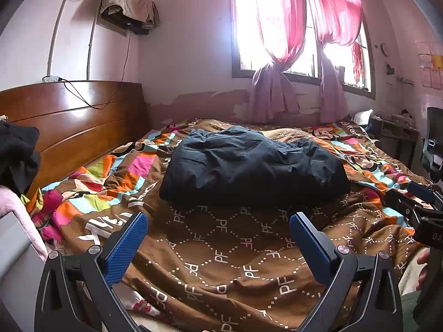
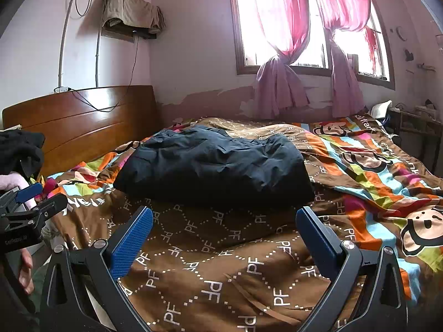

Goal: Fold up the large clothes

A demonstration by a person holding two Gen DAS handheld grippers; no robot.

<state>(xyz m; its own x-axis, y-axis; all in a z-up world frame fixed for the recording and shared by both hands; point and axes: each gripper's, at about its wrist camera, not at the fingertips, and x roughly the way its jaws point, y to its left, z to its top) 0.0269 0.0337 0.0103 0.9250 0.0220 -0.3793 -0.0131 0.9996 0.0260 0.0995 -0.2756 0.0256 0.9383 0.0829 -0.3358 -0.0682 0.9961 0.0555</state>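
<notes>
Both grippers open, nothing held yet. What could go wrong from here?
1. The dark garment lies in a puffy, creased heap on a rumpled quilt; jaws closing low may pinch the quilt too.
2. Its edges and corners are hard to read, so the left gripper and right gripper might grab mismatched layers.

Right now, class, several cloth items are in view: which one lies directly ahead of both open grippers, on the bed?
The dark navy garment, bundled on the patterned quilt. The beige cloth hangs high on the wall; the black clothes sit far left.

Sunlit window [image 1: 301, 27], pink curtains [image 1: 272, 41], wooden headboard [image 1: 72, 119]
</notes>
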